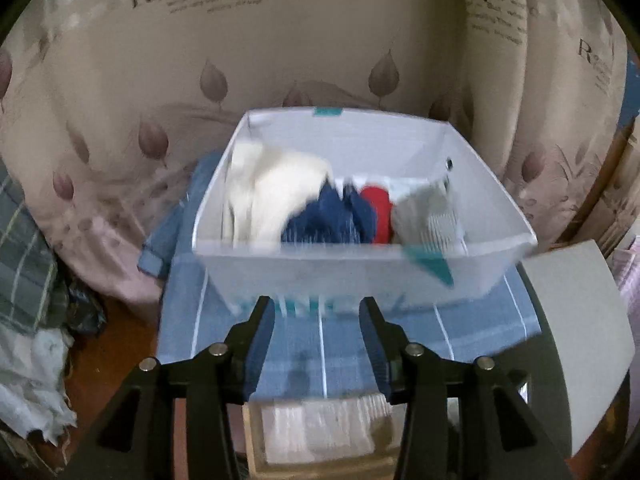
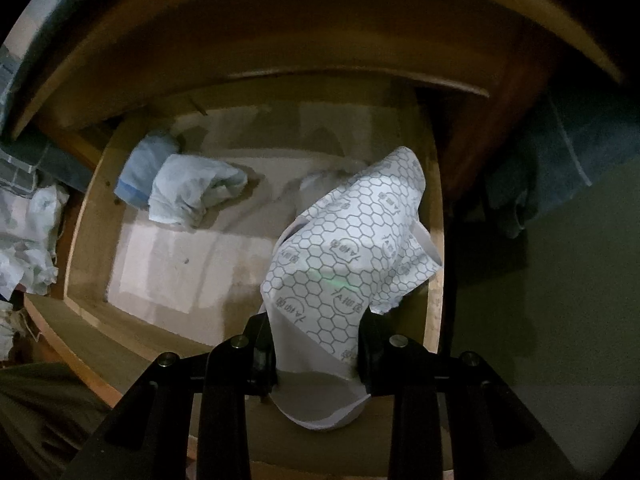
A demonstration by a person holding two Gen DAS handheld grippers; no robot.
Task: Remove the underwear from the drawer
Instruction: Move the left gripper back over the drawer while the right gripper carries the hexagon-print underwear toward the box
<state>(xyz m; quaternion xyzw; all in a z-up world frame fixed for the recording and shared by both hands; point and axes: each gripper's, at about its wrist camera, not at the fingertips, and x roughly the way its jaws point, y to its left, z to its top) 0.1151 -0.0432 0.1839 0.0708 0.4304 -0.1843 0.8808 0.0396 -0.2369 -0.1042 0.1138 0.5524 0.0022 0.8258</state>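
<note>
In the right wrist view my right gripper [image 2: 315, 320] is shut on white underwear [image 2: 352, 232] with a grey hexagon print. The garment hangs bunched above the right side of the open wooden drawer [image 2: 434, 208]. A folded white garment [image 2: 192, 192] and a light blue one [image 2: 144, 164] lie at the drawer's back left. My left gripper [image 1: 317, 304] is open with nothing between its fingers, just in front of a translucent white bin [image 1: 360, 250]. The bin holds a cream garment [image 1: 276, 192], a dark blue one [image 1: 332, 216], a red one [image 1: 378, 208] and a white piece [image 1: 428, 216].
The bin stands on a blue striped cloth [image 1: 320, 344]. A leaf-print curtain [image 1: 120, 100] hangs behind it. Crumpled cloths [image 1: 28, 240] pile at the left, and a white board [image 1: 576, 320] leans at the right. A wooden top [image 2: 280, 20] overhangs the drawer. Rumpled white fabric [image 2: 28, 240] lies left of it.
</note>
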